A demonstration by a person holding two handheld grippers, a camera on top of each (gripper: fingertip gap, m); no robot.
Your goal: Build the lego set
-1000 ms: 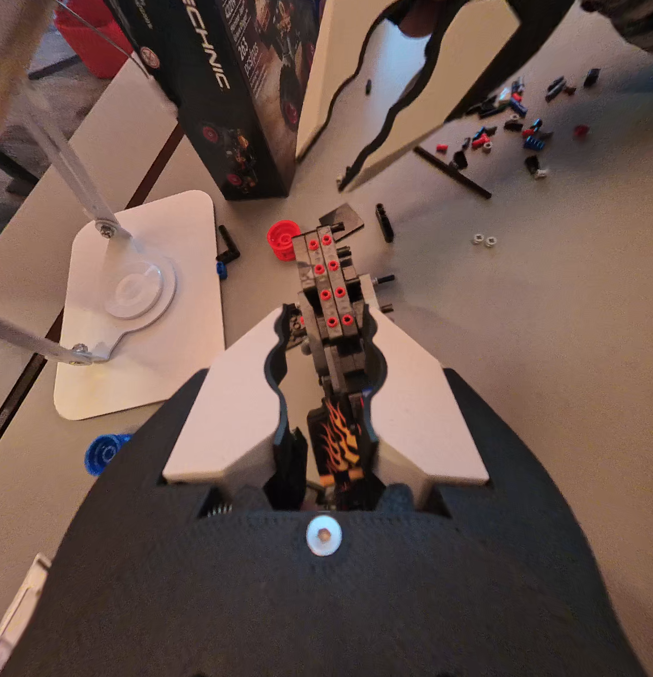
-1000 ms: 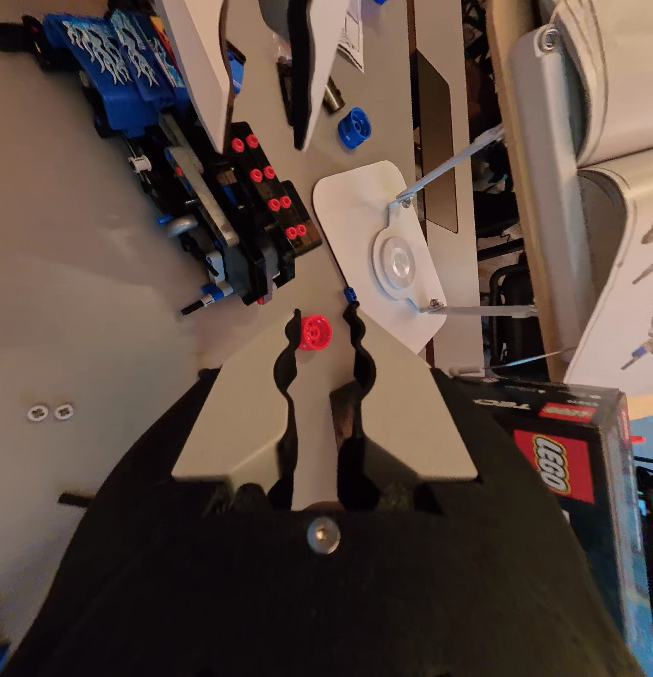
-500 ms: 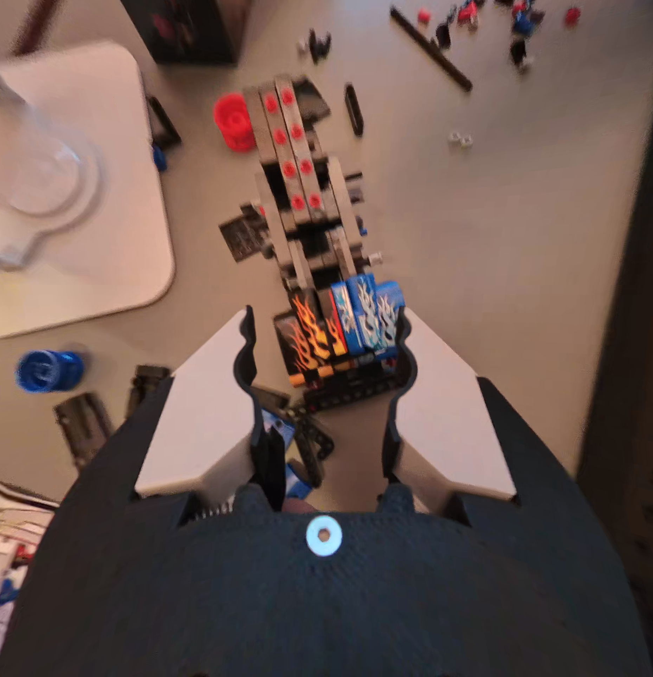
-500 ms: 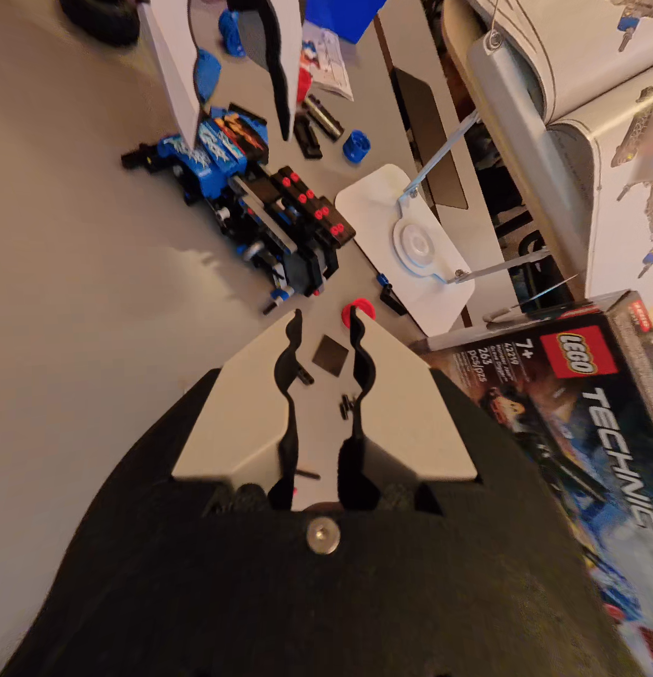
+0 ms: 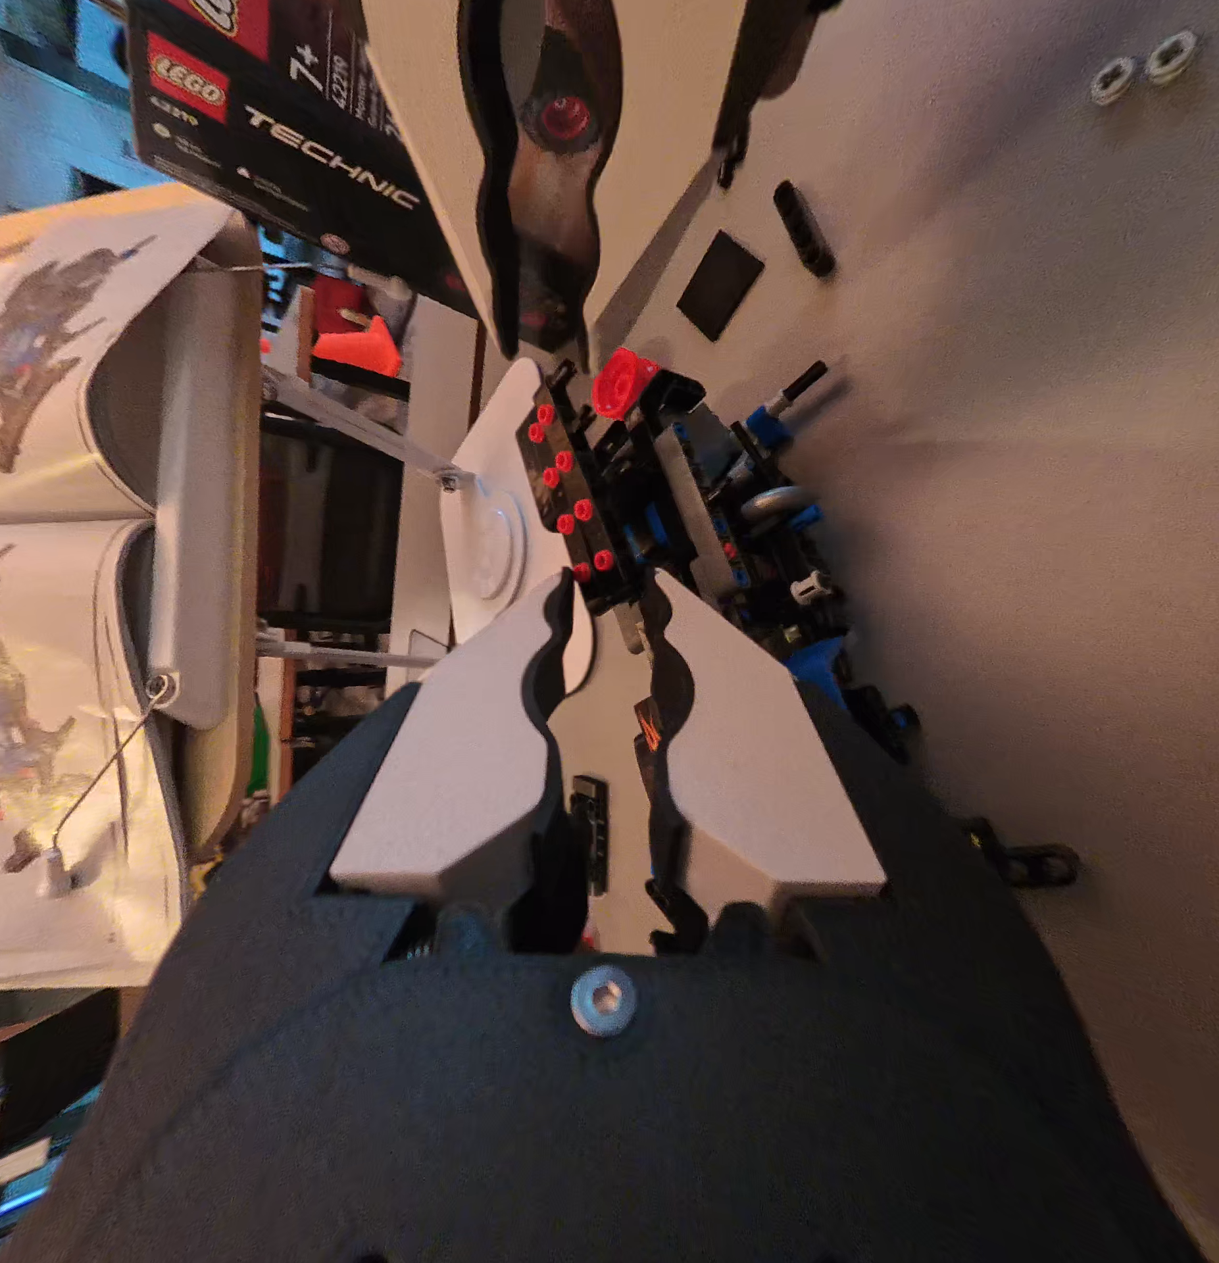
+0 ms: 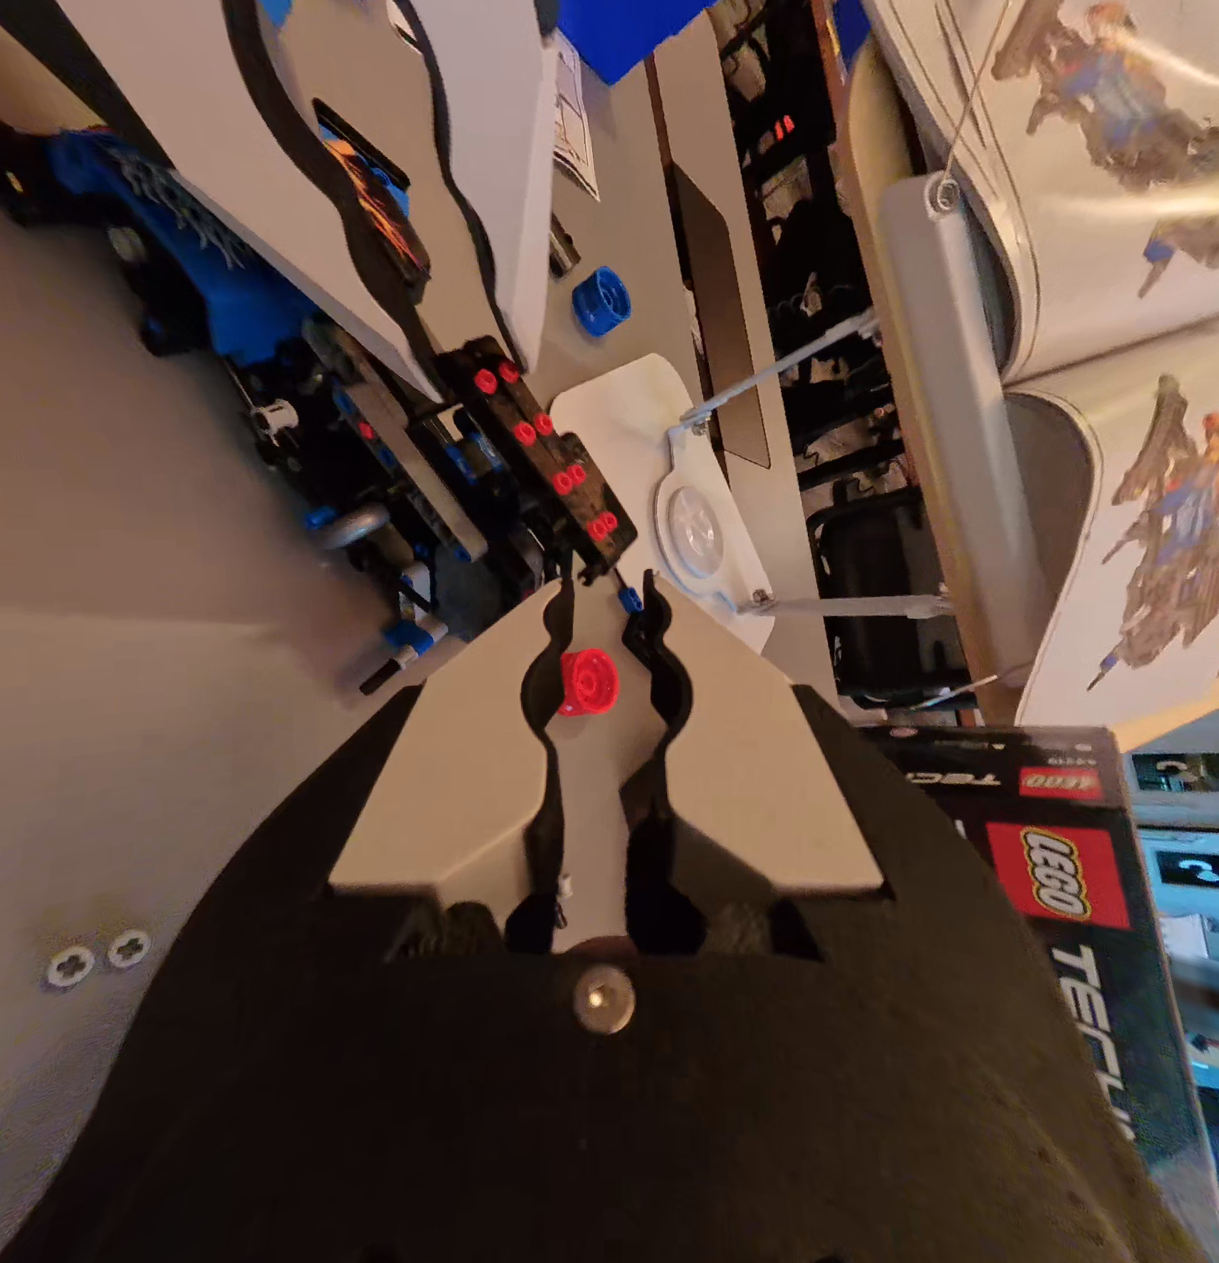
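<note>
The black and blue lego model [image 5: 661, 478] with red pins lies on the grey table [image 5: 1037, 615]; it also shows in the right wrist view [image 6: 422, 465]. My left gripper [image 5: 610, 581] is turned on its side and shut on the model's flame-panel end [image 6: 377, 205]. It shows at the top of the right wrist view [image 6: 476, 372]. My right gripper [image 6: 606, 584] has its jaws a little apart and empty. A loose red wheel hub [image 6: 588, 682] shows through its gap and sits by the model's far end [image 5: 620, 393], just past its tips [image 5: 548, 352].
The lego box [image 6: 1071, 875] stands right of my right gripper. A white stand base [image 6: 661, 437] holds the open instruction booklet [image 6: 1139, 205]. A blue hub [image 6: 601, 302], two white bushes [image 6: 97, 957], a black tile [image 5: 719, 283] and a short black beam [image 5: 804, 229] lie loose. The loose red wheel hub [image 6: 588, 682] sits 10 cm or so from the ends of my right fingers. It is also in sight in the left wrist view [image 5: 622, 378].
My left gripper let go of the model, lifted wide open, then came down low, rolled sideways and closed on it. My right gripper pulled back, then moved in over the red hub.
</note>
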